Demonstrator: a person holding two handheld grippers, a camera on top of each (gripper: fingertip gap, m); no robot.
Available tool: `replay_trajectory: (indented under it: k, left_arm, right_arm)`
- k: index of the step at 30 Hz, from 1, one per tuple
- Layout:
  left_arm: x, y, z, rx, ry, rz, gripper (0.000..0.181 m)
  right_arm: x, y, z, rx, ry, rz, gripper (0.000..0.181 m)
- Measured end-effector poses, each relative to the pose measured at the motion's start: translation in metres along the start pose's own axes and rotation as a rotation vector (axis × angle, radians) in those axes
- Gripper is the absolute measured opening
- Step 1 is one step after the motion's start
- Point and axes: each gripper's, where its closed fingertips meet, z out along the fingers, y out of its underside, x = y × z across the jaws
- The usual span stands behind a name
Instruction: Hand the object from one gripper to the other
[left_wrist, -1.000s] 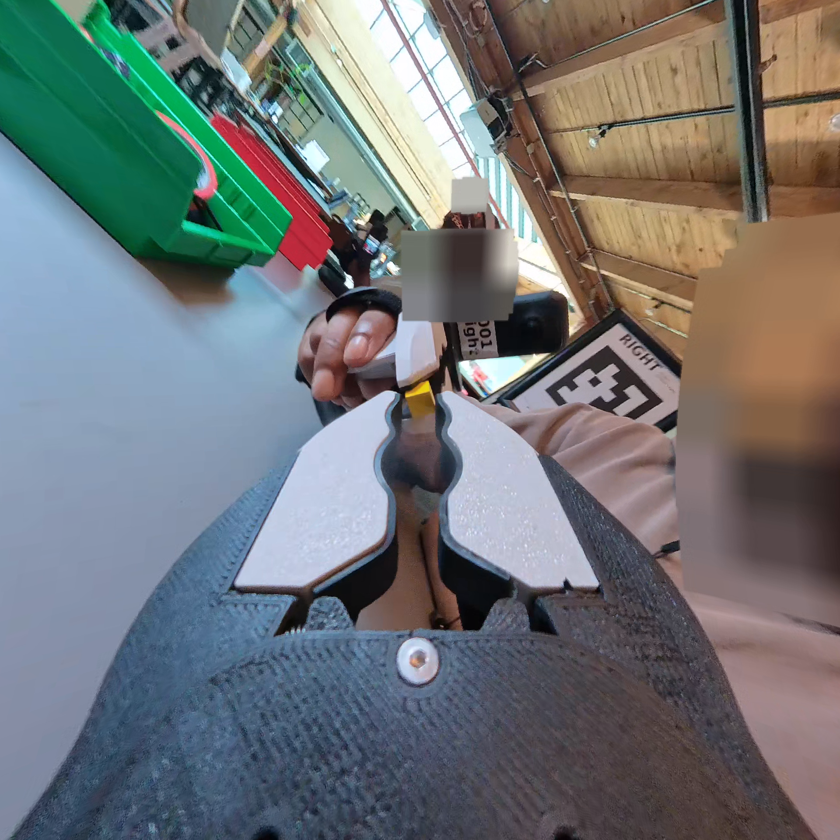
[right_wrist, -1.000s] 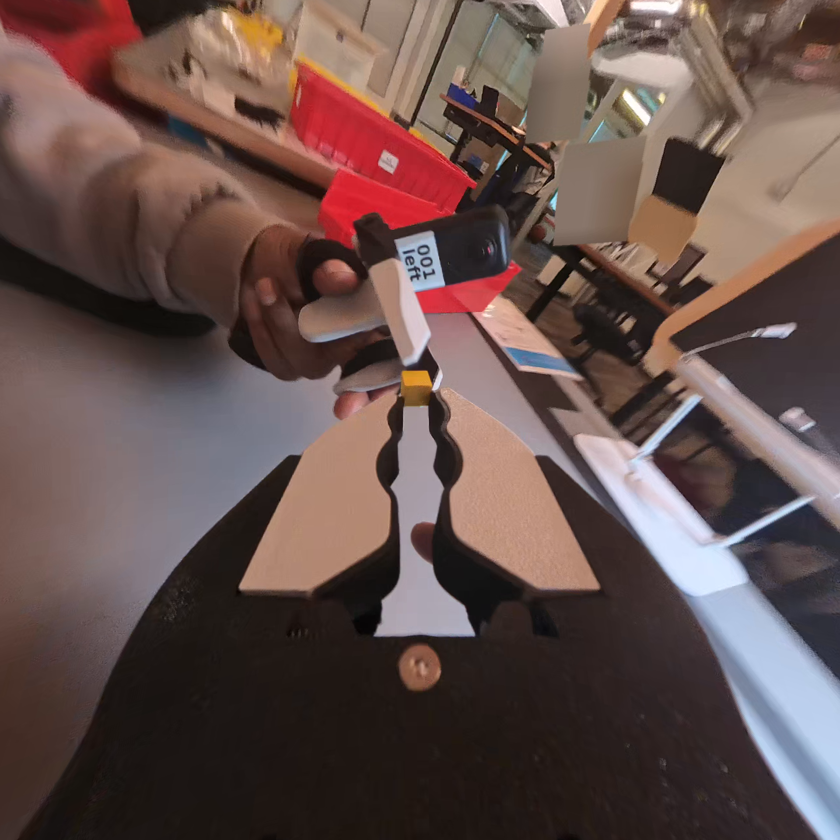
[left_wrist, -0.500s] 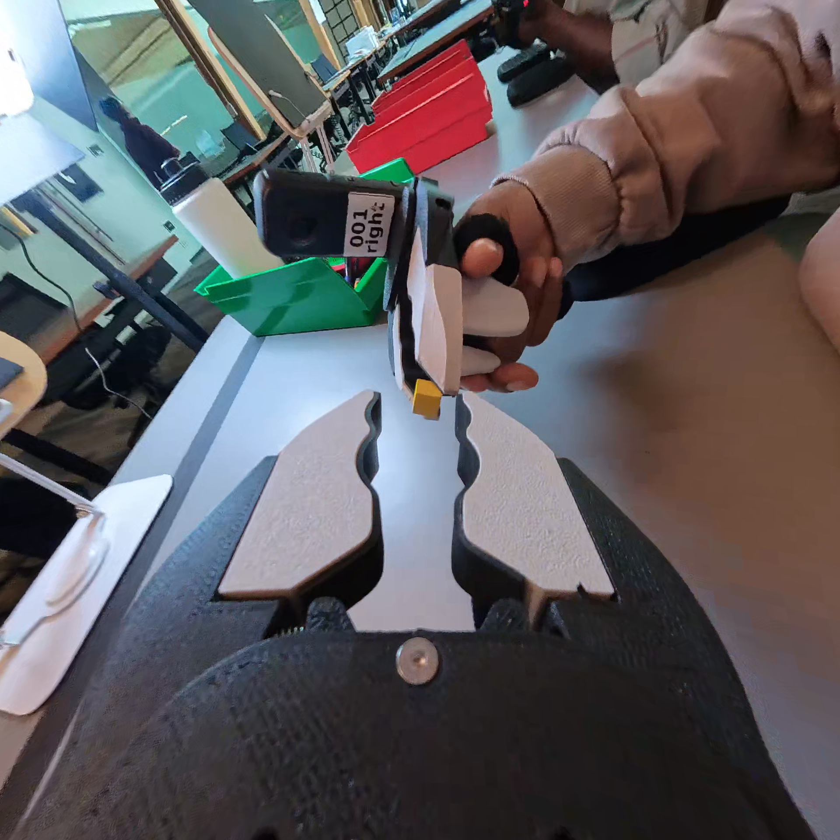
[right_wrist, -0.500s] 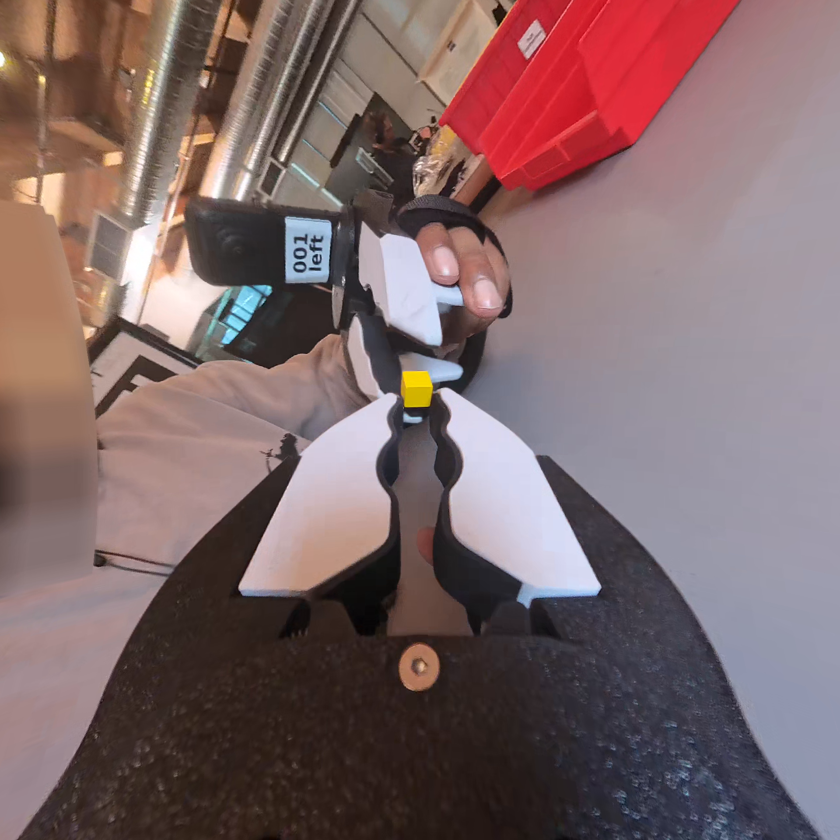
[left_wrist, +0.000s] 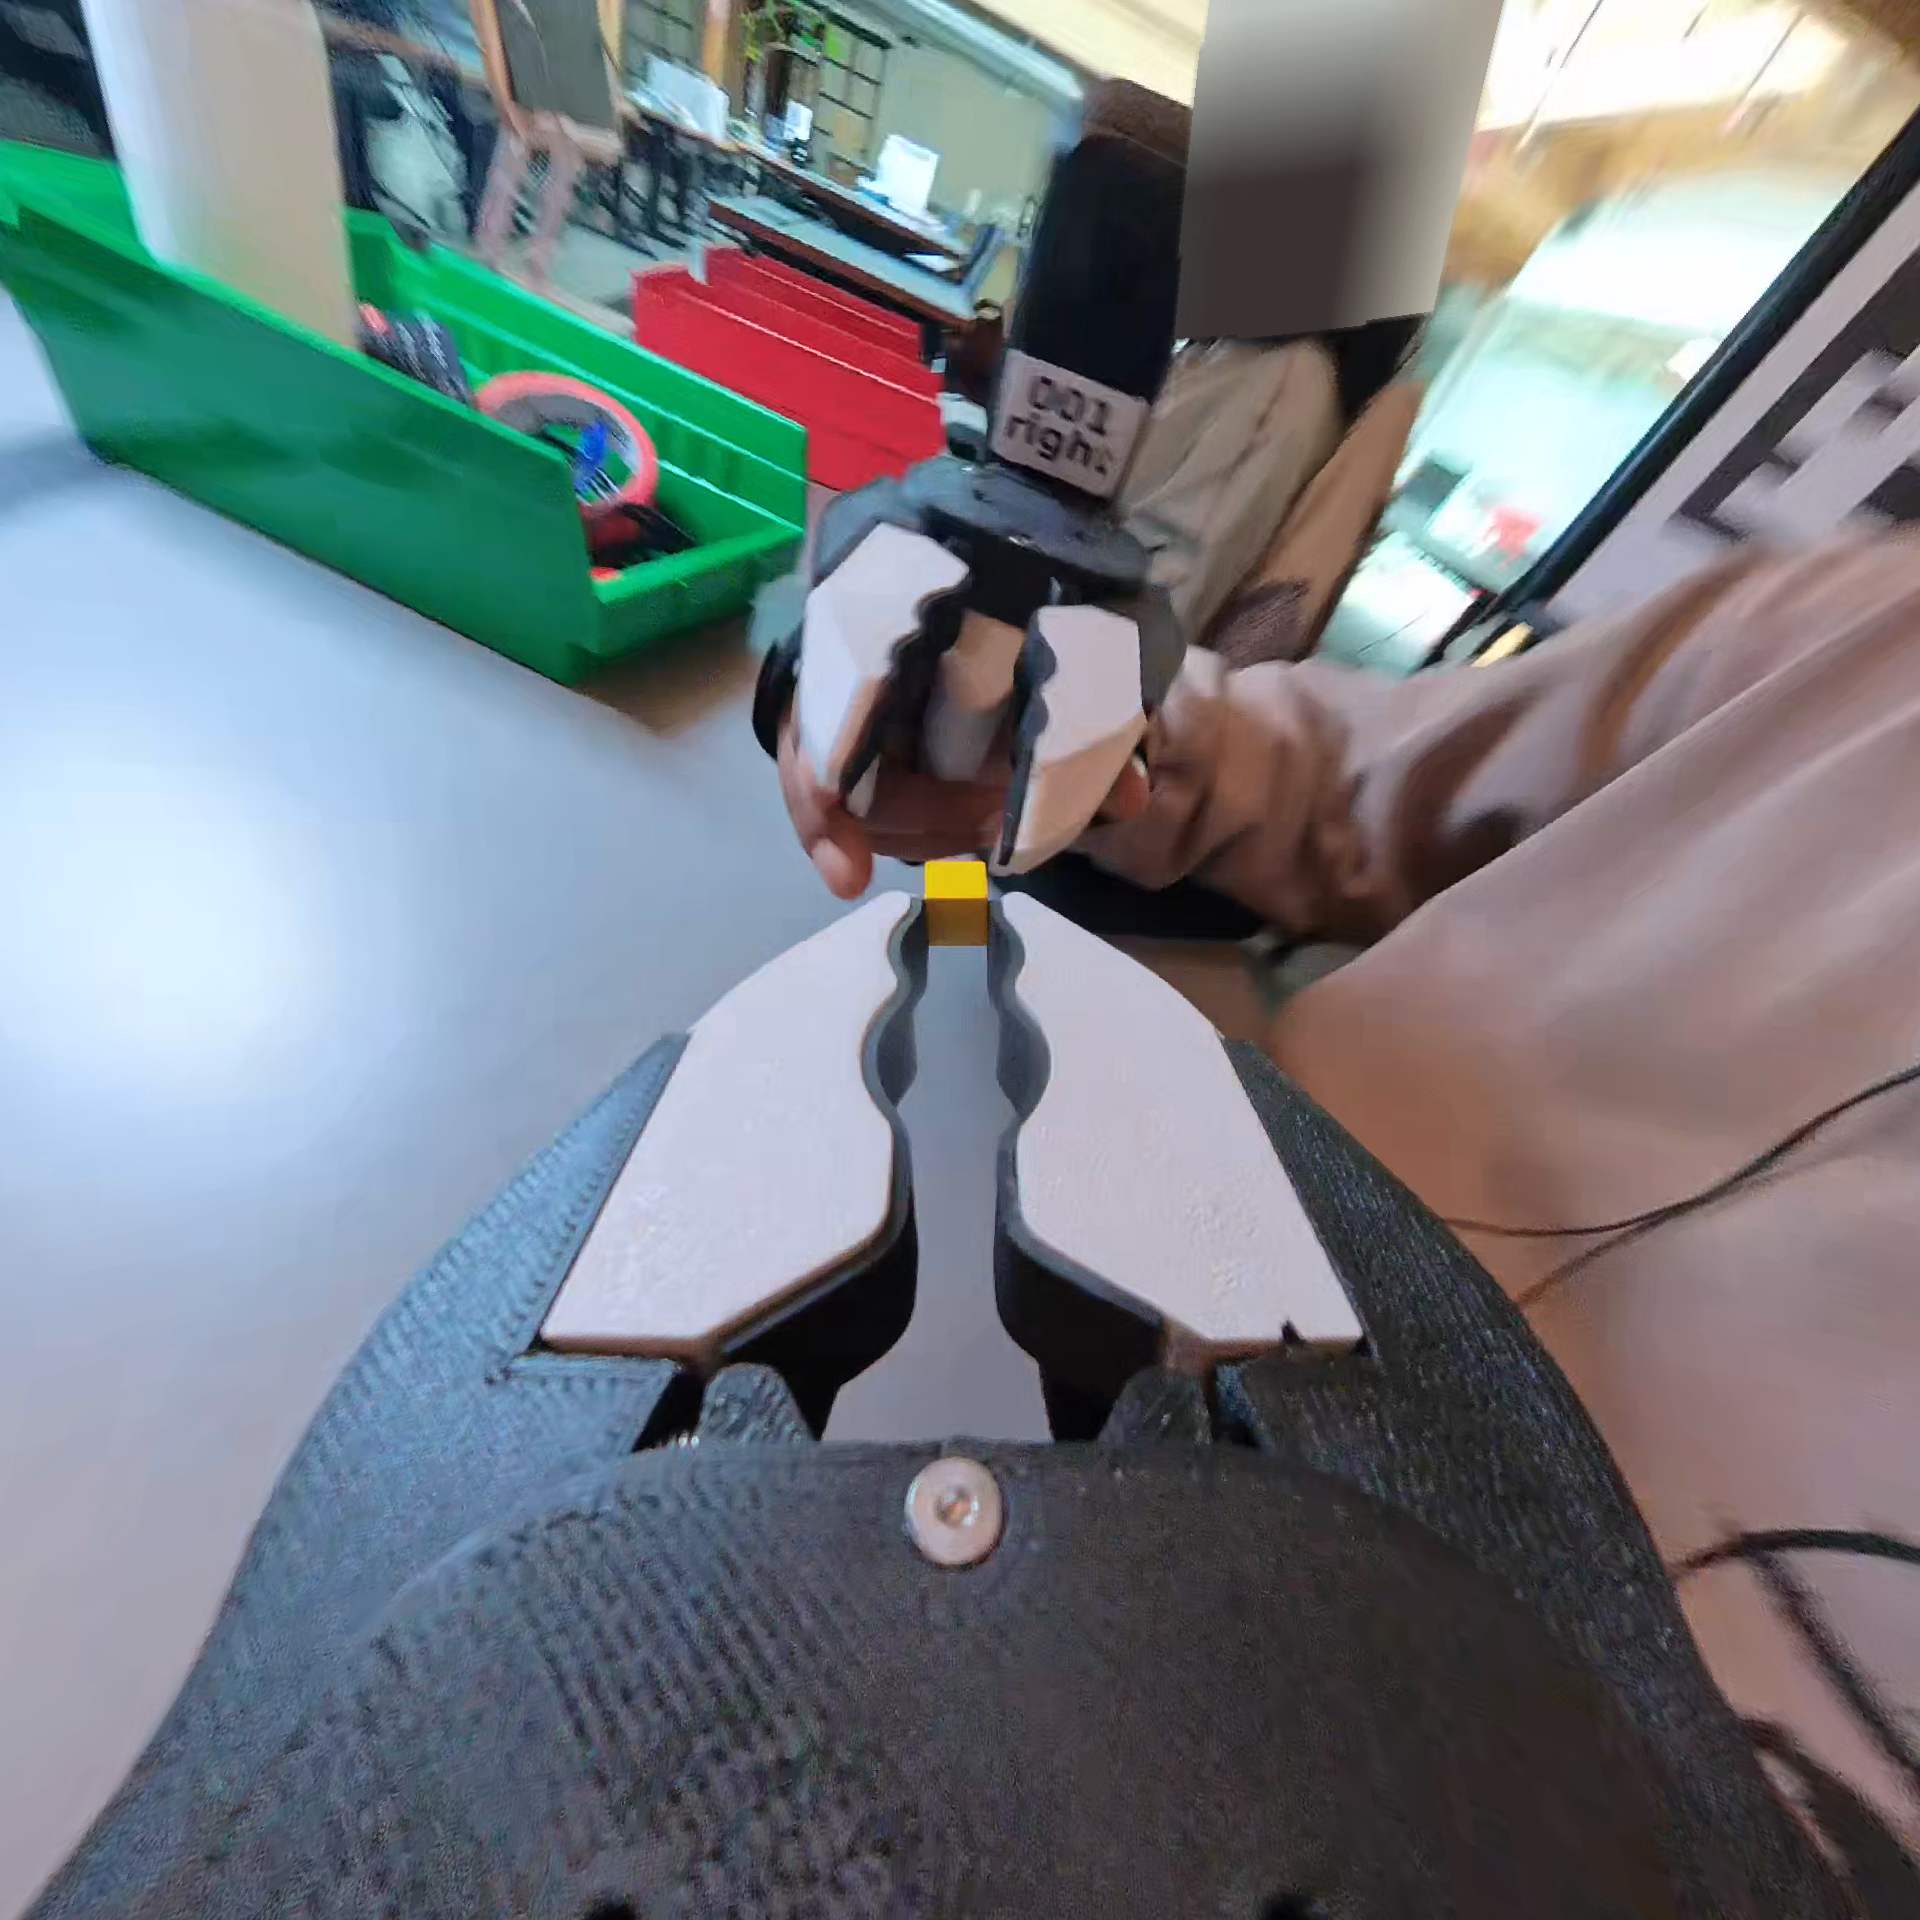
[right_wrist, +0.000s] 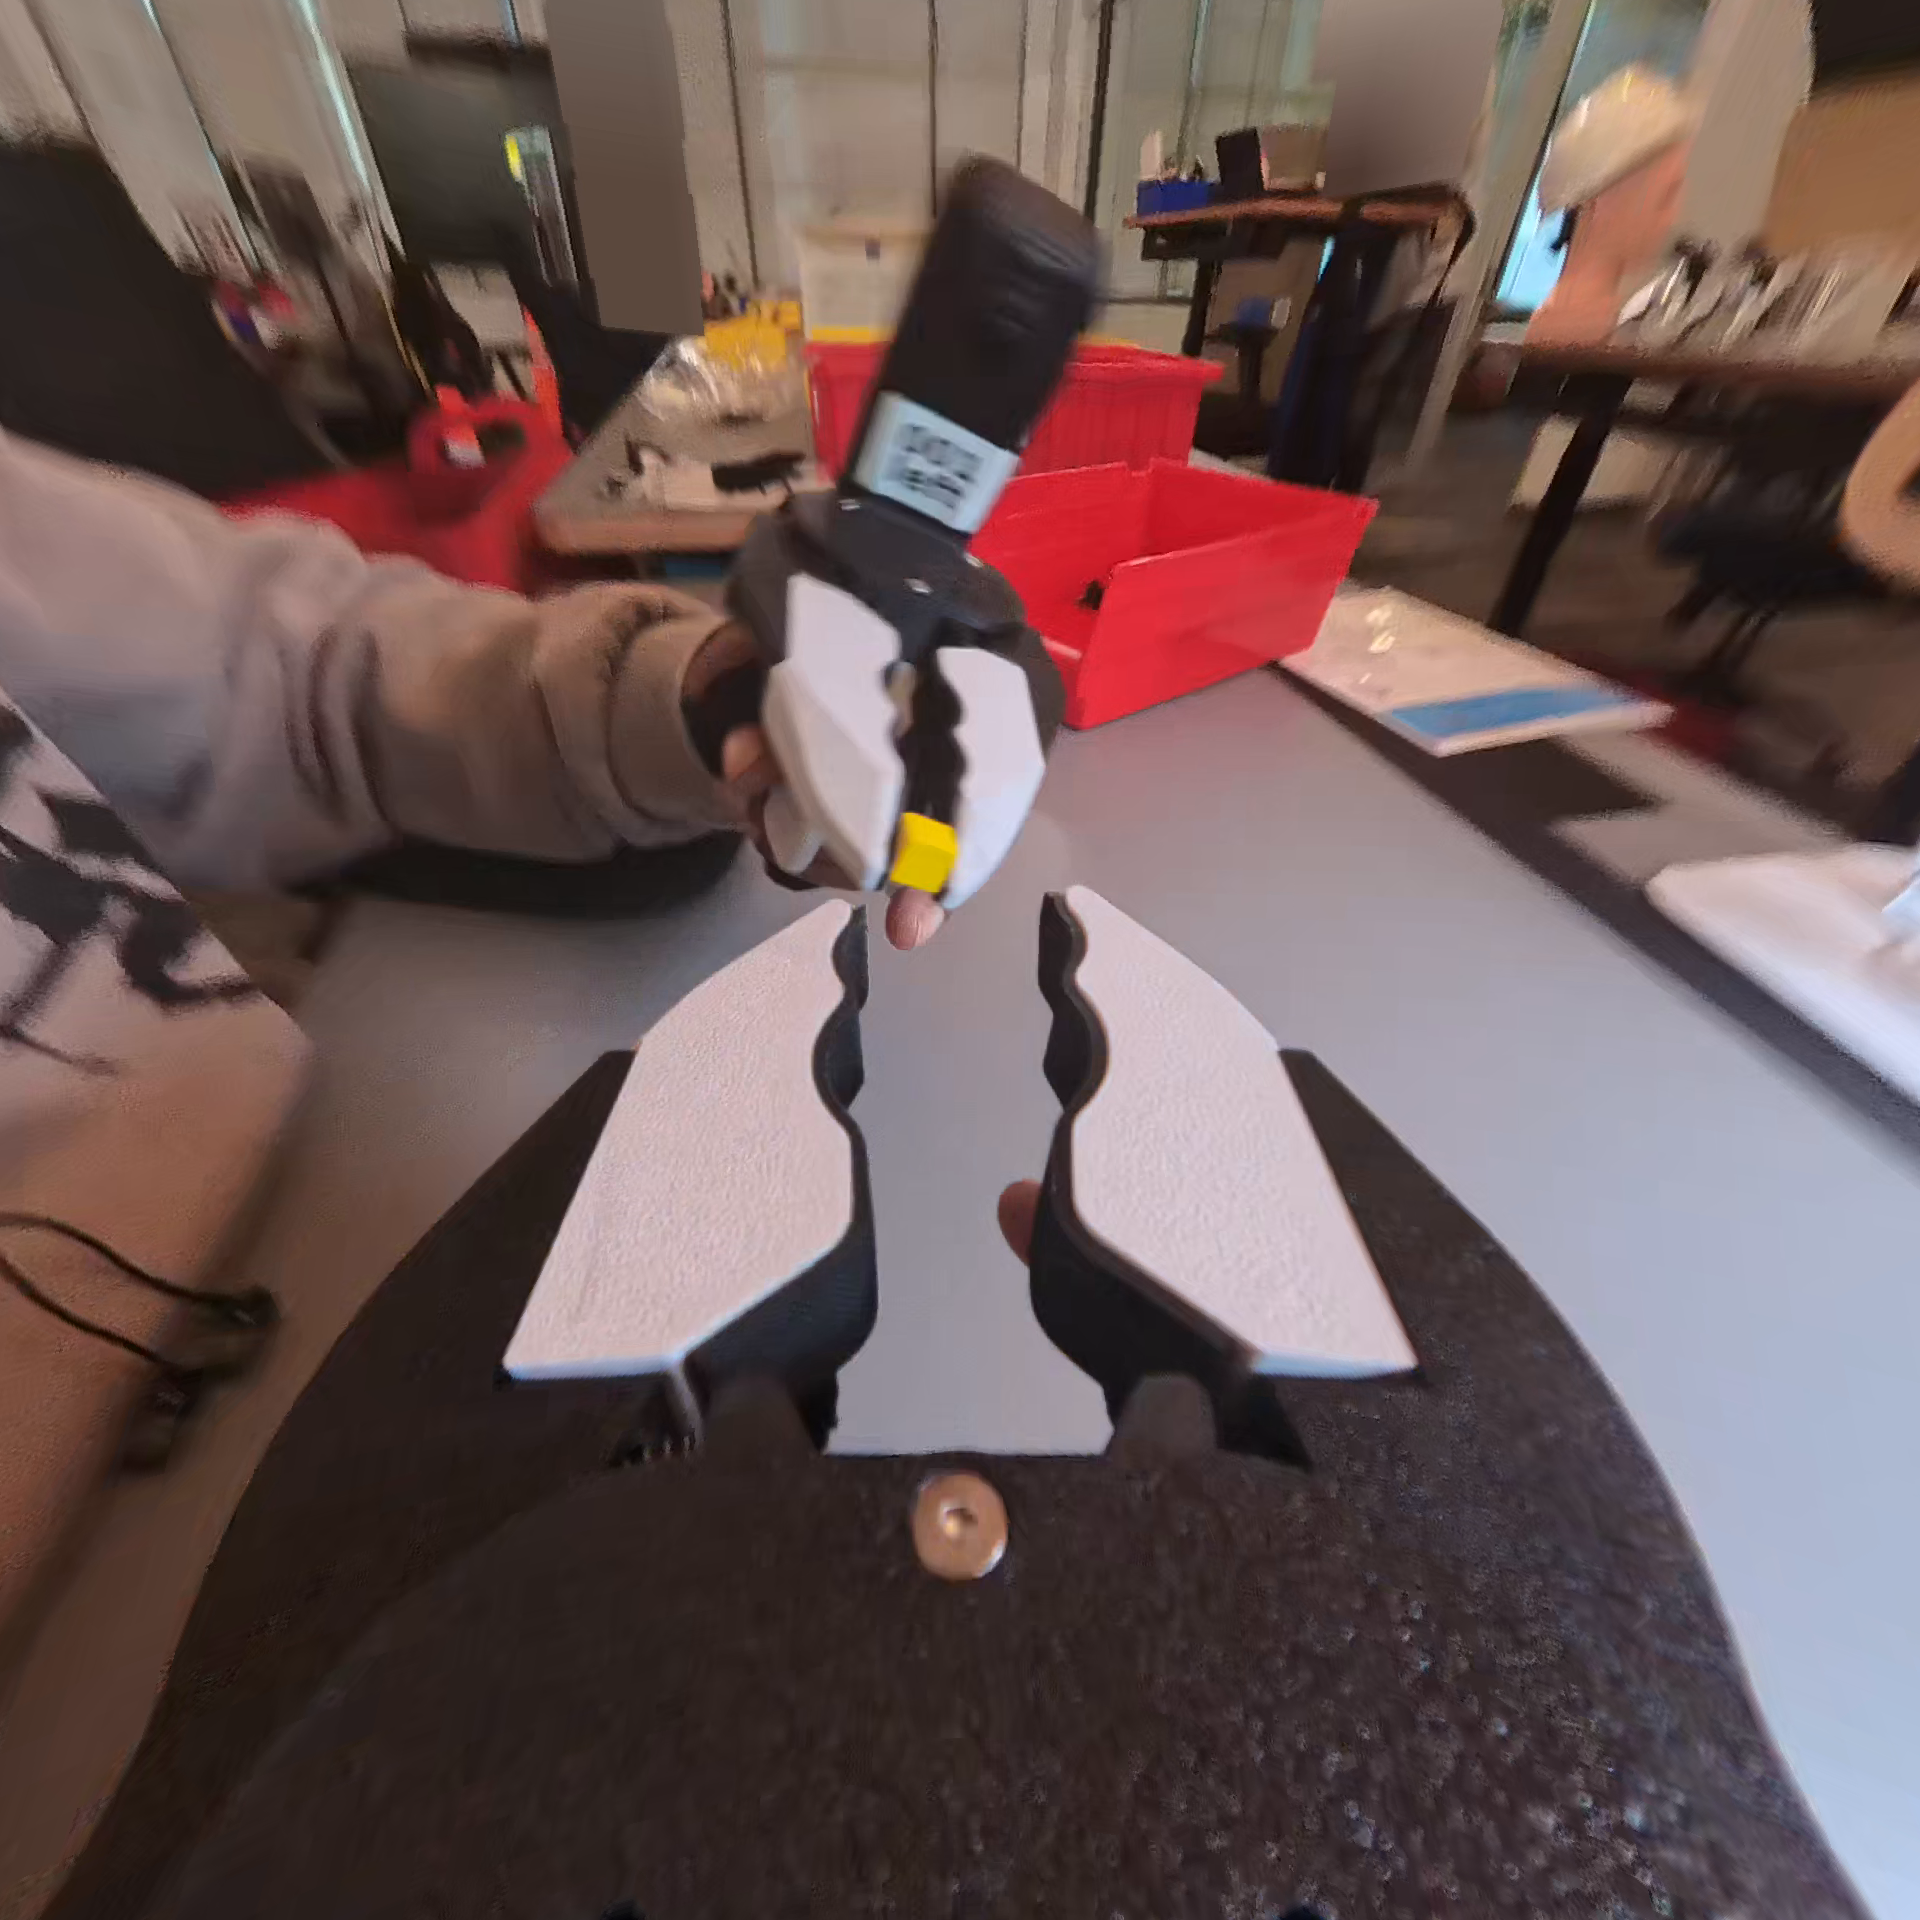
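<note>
A small yellow cube (left_wrist: 955, 914) is pinched between the tips of my left gripper (left_wrist: 956, 909), which is shut on it above the grey table (left_wrist: 260, 883). My right gripper (left_wrist: 935, 831) faces it just beyond the cube, jaws apart and not touching the cube. In the right wrist view my right gripper (right_wrist: 954, 909) is open and empty. The left gripper (right_wrist: 920, 868) hangs just ahead of it with the yellow cube (right_wrist: 923, 852) at its tips. A person's hand holds each gripper.
A green bin (left_wrist: 312, 457) with tape rolls and red bins (left_wrist: 790, 343) stand at the table's far side. Another red bin (right_wrist: 1174, 582) and papers (right_wrist: 1455, 696) lie further back. A beige sleeve (left_wrist: 1558, 831) fills the right. Both grippers' tips are close together, under 4 cm apart.
Half a second ago the right gripper held the cube and the left was open. Now the left is shut on the cube and the right has opened and let go. Both have turned.
</note>
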Motion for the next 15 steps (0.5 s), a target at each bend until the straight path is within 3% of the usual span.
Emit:
replay_trajectory:
  k: [3,6,12,15]
  left_arm:
    - [0.0,0.004,0.001,0.034,0.161,-0.328,0.01]
    - [0.003,0.007,0.003,0.052,0.272,-0.508,0.01]
    - [0.009,0.019,0.012,-0.012,0.288,-0.53,0.01]
    - [0.008,0.014,0.011,0.011,0.268,-0.473,0.011]
  right_arm:
    - [-0.007,0.004,0.002,-0.06,0.097,-0.354,0.03]
    - [-0.011,0.014,0.008,-0.131,0.142,-0.54,0.024]
    - [-0.015,0.02,0.013,-0.154,0.171,-0.647,0.016]
    - [-0.012,0.016,0.013,-0.126,0.154,-0.528,0.013]
